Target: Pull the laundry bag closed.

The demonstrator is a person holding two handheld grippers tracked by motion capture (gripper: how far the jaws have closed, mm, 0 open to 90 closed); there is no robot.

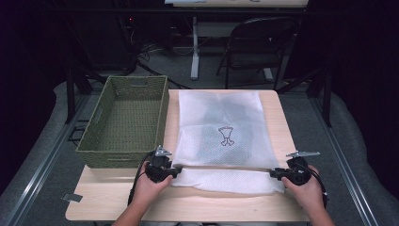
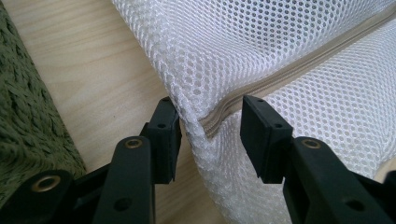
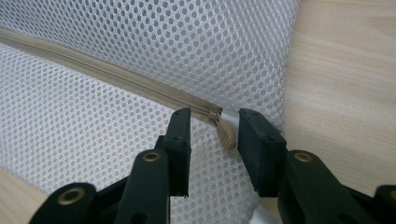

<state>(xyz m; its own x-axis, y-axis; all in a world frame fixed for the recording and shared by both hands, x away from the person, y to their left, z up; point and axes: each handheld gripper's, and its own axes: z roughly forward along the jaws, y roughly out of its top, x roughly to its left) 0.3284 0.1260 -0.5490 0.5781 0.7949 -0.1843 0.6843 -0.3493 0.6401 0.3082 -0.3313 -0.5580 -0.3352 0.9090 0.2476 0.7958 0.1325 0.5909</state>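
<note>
Folding chair [image 1: 259, 44] stood behind wooden table [image 1: 188, 207], white desk leg [image 1: 194, 47] left of chair; grey floor [image 1: 357, 141], dark bkgd.

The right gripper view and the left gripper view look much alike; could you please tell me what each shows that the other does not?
Right gripper view: the zipper pull lies between the open jaws of the right gripper.
Left gripper view: the green woven basket at the left edge, and a bag corner between the open jaws of the left gripper.
Shared: the white mesh bag, its beige zipper and the wooden table.
</note>
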